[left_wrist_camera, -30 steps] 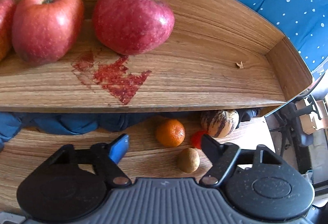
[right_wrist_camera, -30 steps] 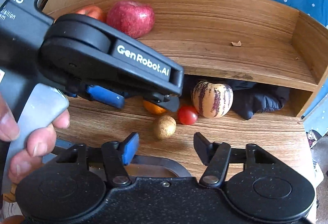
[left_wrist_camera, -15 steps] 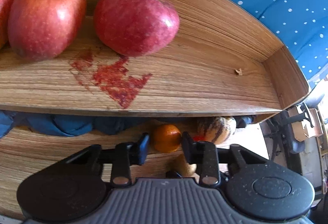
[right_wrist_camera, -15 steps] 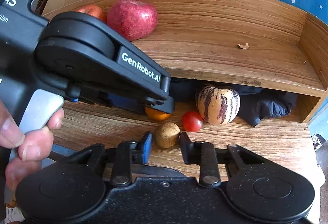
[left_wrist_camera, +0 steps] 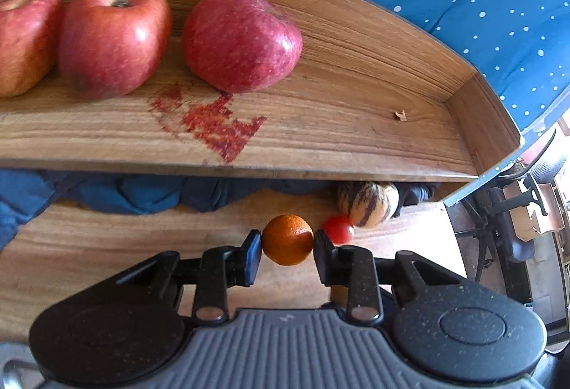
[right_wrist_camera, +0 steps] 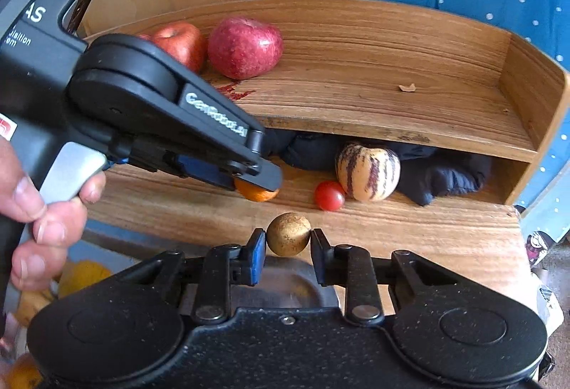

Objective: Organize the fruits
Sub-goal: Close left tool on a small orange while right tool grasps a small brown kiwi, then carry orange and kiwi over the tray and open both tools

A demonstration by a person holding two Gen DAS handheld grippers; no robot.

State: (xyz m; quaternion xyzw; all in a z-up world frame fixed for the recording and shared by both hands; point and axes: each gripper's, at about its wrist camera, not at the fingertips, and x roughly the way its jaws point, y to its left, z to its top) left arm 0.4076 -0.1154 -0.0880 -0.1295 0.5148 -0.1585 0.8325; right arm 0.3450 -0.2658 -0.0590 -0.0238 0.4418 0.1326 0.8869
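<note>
My left gripper [left_wrist_camera: 287, 244] is shut on a small orange mandarin [left_wrist_camera: 288, 239], held above the wooden tabletop; in the right wrist view the same mandarin [right_wrist_camera: 257, 193] peeks out under the left gripper [right_wrist_camera: 263, 184]. My right gripper [right_wrist_camera: 288, 241] is shut on a round brown fruit [right_wrist_camera: 288, 234]. A cherry tomato [right_wrist_camera: 329, 195] and a striped pepino melon [right_wrist_camera: 368, 172] lie on the lower level beneath the shelf. Three red apples [left_wrist_camera: 240, 40] stand in a row on the left of the upper wooden shelf [left_wrist_camera: 338, 132].
A red stain [left_wrist_camera: 210, 125] marks the shelf in front of the apples; its right half holds only a small scrap [left_wrist_camera: 400, 114]. Dark blue cloth [right_wrist_camera: 441, 175] is bunched under the shelf. A hand [right_wrist_camera: 42, 221] holds the left gripper. Yellow fruit [right_wrist_camera: 82, 276] lies low left.
Both grippers went from open to shut: the left closed on the mandarin, the right on the brown fruit. Both fruits now sit lifted between the fingers.
</note>
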